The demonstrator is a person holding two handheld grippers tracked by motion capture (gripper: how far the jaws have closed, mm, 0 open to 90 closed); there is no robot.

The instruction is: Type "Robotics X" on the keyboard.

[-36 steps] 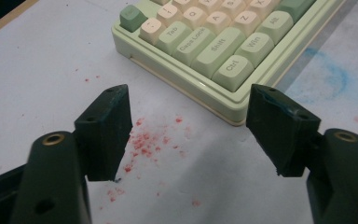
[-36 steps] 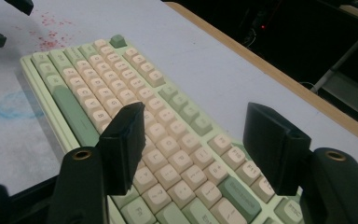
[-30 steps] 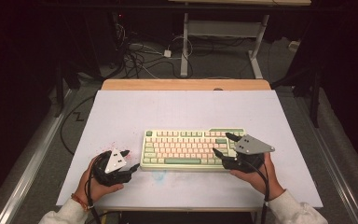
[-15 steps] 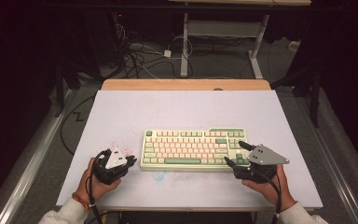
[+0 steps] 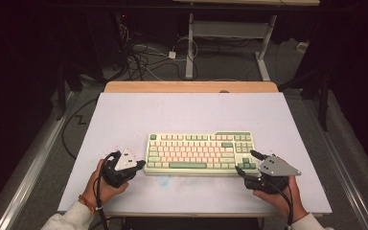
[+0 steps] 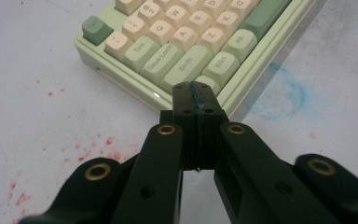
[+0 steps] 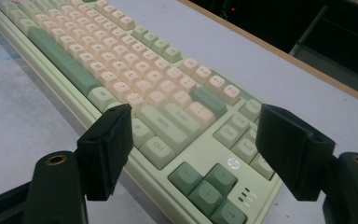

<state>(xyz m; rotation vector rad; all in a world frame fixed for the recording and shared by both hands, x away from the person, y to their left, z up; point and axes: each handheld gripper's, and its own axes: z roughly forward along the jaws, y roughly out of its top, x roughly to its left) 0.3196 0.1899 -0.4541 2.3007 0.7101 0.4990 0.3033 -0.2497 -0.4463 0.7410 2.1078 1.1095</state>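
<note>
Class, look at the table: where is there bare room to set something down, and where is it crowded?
The broad white table surface between the keyboard and the far wooden edge is bare. There is narrower room along the left and right margins. It is crowded along the near edge: the shut left hand-held gripper sits at the keyboard's left corner, and the open right hand-held gripper straddles its right corner.

The keyboard (image 5: 199, 152) looks like smooth matt plastic; the table (image 5: 191, 115) has a matt white top and a wooden far edge.
</note>
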